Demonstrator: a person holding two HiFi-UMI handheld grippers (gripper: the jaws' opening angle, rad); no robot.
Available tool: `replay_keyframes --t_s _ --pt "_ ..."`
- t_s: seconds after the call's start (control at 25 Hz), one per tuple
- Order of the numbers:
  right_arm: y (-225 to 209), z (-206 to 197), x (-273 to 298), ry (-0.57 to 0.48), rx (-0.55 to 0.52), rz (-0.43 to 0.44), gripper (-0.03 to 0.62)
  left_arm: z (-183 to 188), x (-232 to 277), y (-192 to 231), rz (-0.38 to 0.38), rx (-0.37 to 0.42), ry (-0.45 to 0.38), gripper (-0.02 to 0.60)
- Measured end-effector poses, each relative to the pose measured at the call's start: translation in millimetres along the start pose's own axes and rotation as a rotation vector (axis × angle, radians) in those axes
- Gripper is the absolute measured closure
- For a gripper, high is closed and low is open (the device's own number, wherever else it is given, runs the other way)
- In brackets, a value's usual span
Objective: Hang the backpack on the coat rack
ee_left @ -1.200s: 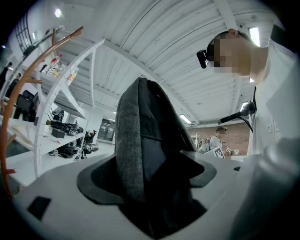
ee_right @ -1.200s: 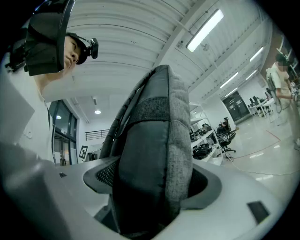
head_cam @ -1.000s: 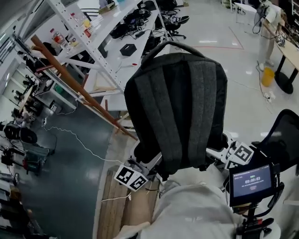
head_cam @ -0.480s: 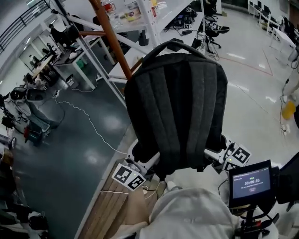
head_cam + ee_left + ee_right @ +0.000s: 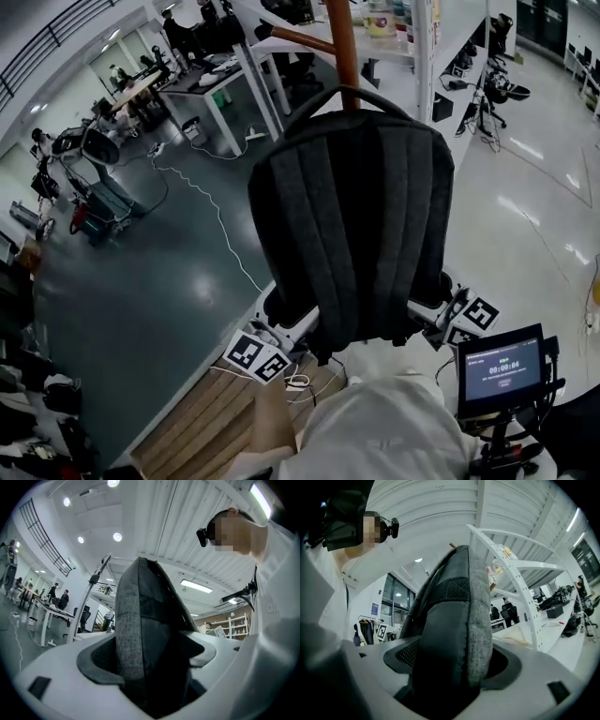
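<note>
Swinging round from 11 o'clock, the brown pole of the coat rack (image 5: 341, 47) now stands at 12 o'clock in the head view, directly behind the top of the backpack (image 5: 352, 225). The green floor and the white desks behind have slid across with it, while the backpack sits in the same spot at the centre of the view. This suggests the person has turned to face the rack, so carrying is nearly over and the lift onto a peg comes next.

One wooden peg (image 5: 295, 37) branches from the pole toward 11 o'clock, above and to the left of the bag and apart from it. The bag's carry handle (image 5: 349, 92), a dark arch at its top edge, overlaps the pole in the picture; whether they touch cannot be told.

The backpack is held upright in the air. Its long axis runs from 12 o'clock to 6 o'clock, handle end up toward the rack, bottom end down toward the person's pale sleeves. Its grey, ribbed face is turned to the camera.

The left gripper (image 5: 150, 656) has its jaws closed onto the bag's lower left side, at 7 o'clock in the head view, with grey fabric filling the gap between them. The right gripper (image 5: 454, 658) clamps the lower right side the same way, at 5 o'clock. Both carry the bag's weight from below.
</note>
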State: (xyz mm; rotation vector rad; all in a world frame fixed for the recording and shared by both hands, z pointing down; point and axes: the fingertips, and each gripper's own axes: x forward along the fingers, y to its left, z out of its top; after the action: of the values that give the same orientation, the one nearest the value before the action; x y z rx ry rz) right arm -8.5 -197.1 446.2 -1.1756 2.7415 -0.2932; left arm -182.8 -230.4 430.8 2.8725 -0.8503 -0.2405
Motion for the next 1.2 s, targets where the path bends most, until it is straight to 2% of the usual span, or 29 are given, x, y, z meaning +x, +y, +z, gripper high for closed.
replay_keyframes --t_s 0.32,0.56,0.92,1.2 --pt "-58.0 19.6 43.6 0.036 0.017 0.152 0.200 10.0 35.7 29.8 0.154 0.017 -0.025 0.184" --pt "-47.8 26.2 51.9 0.025 -0.014 0.196 0.200 18.9 22.9 27.7 0.197 0.049 -0.056 0.185" --pt "-32.6 95.6 70.9 -0.083 -0.137 0.243 0.200 89.7 27.2 26.0 0.180 0.180 -0.161 0.184" --pt "-29.6 151.2 68.6 -0.182 -0.198 0.215 0.200 146.7 48.4 17.4 0.115 0.274 -0.196 0.185"
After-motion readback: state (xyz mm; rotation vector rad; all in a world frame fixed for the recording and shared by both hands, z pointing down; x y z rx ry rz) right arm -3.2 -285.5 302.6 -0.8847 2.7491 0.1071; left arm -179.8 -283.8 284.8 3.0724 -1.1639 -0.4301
